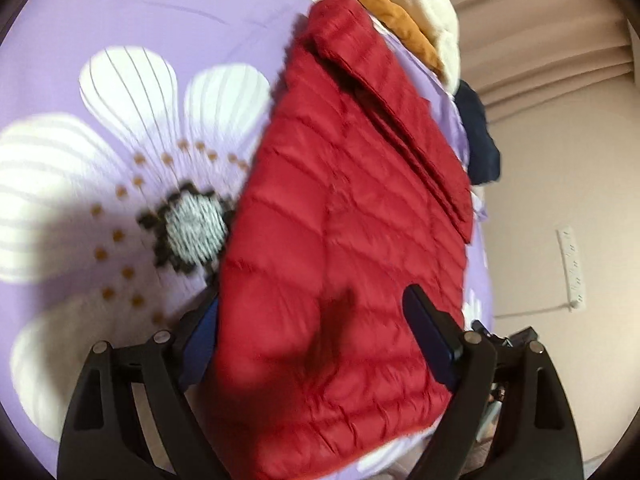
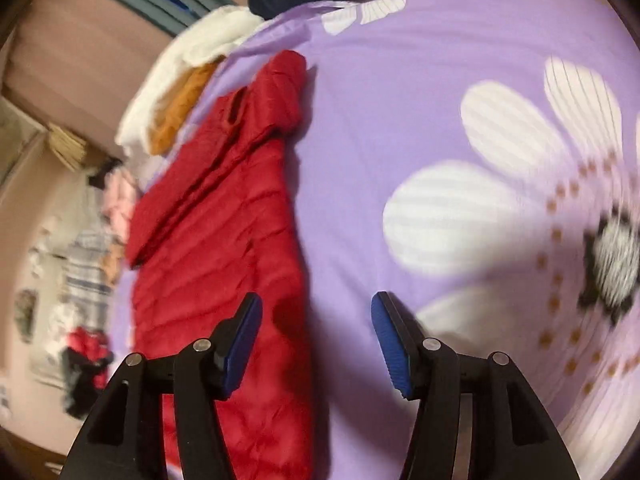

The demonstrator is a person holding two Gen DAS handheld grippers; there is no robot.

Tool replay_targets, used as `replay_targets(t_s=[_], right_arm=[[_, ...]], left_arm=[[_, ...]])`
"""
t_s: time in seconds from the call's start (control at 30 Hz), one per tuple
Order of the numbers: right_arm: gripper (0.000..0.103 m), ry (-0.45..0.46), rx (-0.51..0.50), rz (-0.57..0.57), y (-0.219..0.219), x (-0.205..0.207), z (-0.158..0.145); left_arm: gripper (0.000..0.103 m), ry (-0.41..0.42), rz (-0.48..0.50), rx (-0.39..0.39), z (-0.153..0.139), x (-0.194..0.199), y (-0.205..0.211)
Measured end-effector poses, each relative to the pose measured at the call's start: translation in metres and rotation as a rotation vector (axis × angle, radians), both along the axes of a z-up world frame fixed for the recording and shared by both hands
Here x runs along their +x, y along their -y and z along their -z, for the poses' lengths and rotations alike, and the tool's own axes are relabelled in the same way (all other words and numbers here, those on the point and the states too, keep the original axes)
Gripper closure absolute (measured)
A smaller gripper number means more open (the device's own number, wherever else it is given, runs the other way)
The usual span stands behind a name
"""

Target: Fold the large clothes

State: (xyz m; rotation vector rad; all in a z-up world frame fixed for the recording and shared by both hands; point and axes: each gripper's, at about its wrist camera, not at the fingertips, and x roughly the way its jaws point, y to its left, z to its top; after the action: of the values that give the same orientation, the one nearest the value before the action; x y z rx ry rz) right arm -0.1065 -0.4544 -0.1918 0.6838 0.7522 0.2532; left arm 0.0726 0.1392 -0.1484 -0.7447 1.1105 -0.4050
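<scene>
Jaws are standing wide on both grippers, left [image 1: 316, 344] straddling the jacket [image 1: 344, 208] hem, right [image 2: 316, 340] nearing its edge, risking a slippery, one-layer pinch unfolding it.

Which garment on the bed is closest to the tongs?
The red jacket, lying right at both tongs; the white, orange and navy clothes sit at the bed's far edge.

We see both views lit softly and evenly, with no glare. Motion blur smears the sheet [image 1: 160, 40] print in both, worst at the right edge of the right wrist view, where the floor clutter at left is also smeared. A dark shadow falls on the jacket [image 1: 340, 240] and another on the sheet at left. Fisheye bending curves the edges, and the corners go black.
</scene>
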Motion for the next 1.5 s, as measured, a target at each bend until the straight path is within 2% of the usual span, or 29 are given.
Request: replay_targets(t_s=[0.27, 0.47, 0.53, 0.67, 0.7, 0.73, 0.8, 0.87, 0.97, 1.03, 1.23, 1.33, 1.5], right_arm=[[0.046, -0.021, 0.113, -0.179, -0.031, -0.025, 0.013], [0.046, -0.019, 0.115, -0.187, -0.044, -0.031, 0.013], [0.046, -0.015, 0.117, -0.185, -0.044, -0.034, 0.015], [0.047, 0.005, 0.097, -0.185, -0.052, -0.031, 0.012], [0.053, 0.009, 0.086, -0.183, -0.054, -0.031, 0.011], [0.059, 0.009, 0.067, -0.18, -0.058, -0.03, 0.01], [0.068, 0.009, 0.028, -0.169, -0.061, -0.029, 0.009], [0.076, 0.027, -0.02, -0.159, -0.063, -0.031, 0.003], [0.084, 0.116, -0.107, -0.167, -0.07, -0.041, -0.016], [0.086, 0.191, -0.154, -0.169, -0.076, -0.048, -0.032], [0.087, 0.333, -0.18, -0.161, -0.072, -0.061, -0.068], [0.087, 0.398, -0.187, -0.163, -0.071, -0.072, -0.084], [0.087, 0.514, -0.211, -0.183, -0.068, -0.096, -0.111]], left_arm=[[0.018, -0.014, 0.06, -0.091, 0.003, -0.042, 0.006], [0.019, -0.017, 0.056, -0.116, 0.006, -0.052, 0.014], [0.024, -0.022, 0.057, -0.124, 0.006, -0.051, 0.017], [0.045, -0.032, 0.087, -0.095, 0.009, -0.045, 0.031], [0.053, -0.039, 0.089, -0.09, 0.012, -0.043, 0.033], [0.057, -0.048, 0.091, -0.094, 0.014, -0.041, 0.035], [0.075, -0.065, 0.083, -0.084, 0.015, -0.037, 0.037], [0.083, -0.06, 0.064, -0.064, 0.012, -0.038, 0.035], [0.087, -0.002, 0.052, -0.029, -0.005, -0.041, 0.032], [0.089, 0.071, 0.056, 0.024, -0.027, -0.043, 0.036], [0.09, 0.3, 0.095, 0.137, -0.09, -0.057, 0.047], [0.09, 0.397, 0.113, 0.159, -0.119, -0.066, 0.047], [0.09, 0.491, 0.133, 0.146, -0.15, -0.082, 0.043]])
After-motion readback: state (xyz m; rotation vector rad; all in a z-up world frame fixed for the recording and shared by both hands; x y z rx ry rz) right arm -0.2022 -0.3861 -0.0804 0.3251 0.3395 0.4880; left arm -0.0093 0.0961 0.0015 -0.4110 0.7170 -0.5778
